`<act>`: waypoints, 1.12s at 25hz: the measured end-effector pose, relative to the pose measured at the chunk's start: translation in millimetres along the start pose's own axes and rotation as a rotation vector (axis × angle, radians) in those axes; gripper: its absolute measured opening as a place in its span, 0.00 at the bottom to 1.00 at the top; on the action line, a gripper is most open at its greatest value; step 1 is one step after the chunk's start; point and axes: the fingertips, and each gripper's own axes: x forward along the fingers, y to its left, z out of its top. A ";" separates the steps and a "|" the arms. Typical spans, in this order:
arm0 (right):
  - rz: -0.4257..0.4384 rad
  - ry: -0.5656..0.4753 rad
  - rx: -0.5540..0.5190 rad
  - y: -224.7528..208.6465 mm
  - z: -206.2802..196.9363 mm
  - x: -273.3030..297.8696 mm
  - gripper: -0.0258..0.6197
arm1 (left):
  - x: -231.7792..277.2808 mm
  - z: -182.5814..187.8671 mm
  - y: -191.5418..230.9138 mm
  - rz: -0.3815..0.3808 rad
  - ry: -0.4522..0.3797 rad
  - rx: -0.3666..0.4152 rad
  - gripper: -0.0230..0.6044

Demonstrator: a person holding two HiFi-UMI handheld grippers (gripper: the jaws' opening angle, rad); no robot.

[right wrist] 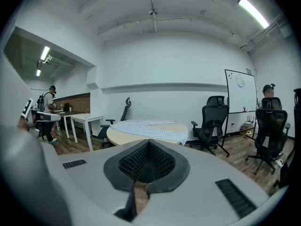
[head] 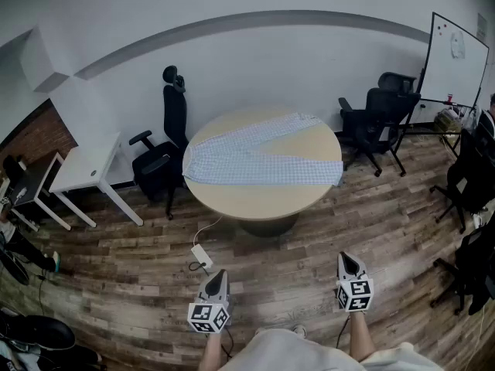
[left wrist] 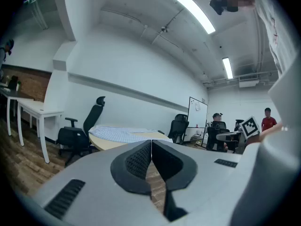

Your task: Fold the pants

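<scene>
Light checked pants [head: 259,154] lie spread flat on a round wooden table [head: 267,195], legs splayed toward the right. The pants also show in the left gripper view [left wrist: 123,133] and the right gripper view [right wrist: 153,127], far ahead. My left gripper [head: 217,278] and right gripper [head: 347,262] hang over the floor well short of the table, both shut with nothing between the pads. Up close the left gripper [left wrist: 151,147] has its jaws pressed together, and the right gripper [right wrist: 147,147] likewise.
A black office chair [head: 164,149] stands at the table's left, two more chairs [head: 379,122] at its right. A white desk [head: 87,168] sits at left, a whiteboard [head: 456,60] at right. A white power adapter with cable [head: 202,256] lies on the wood floor. People stand in the background.
</scene>
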 end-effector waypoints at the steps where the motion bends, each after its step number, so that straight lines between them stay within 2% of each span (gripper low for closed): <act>1: -0.003 0.000 0.004 -1.2 -1.5 0.2 0.08 | -0.7 -1.2 -0.3 0.004 0.002 0.002 0.09; 17: 0.064 0.002 0.019 -20.5 -8.1 16.4 0.08 | 22.5 -5.8 -29.9 0.045 0.017 0.013 0.09; 28: 0.127 -0.015 0.019 -53.2 -13.2 35.5 0.08 | 55.8 -14.2 -64.0 0.069 0.023 0.019 0.09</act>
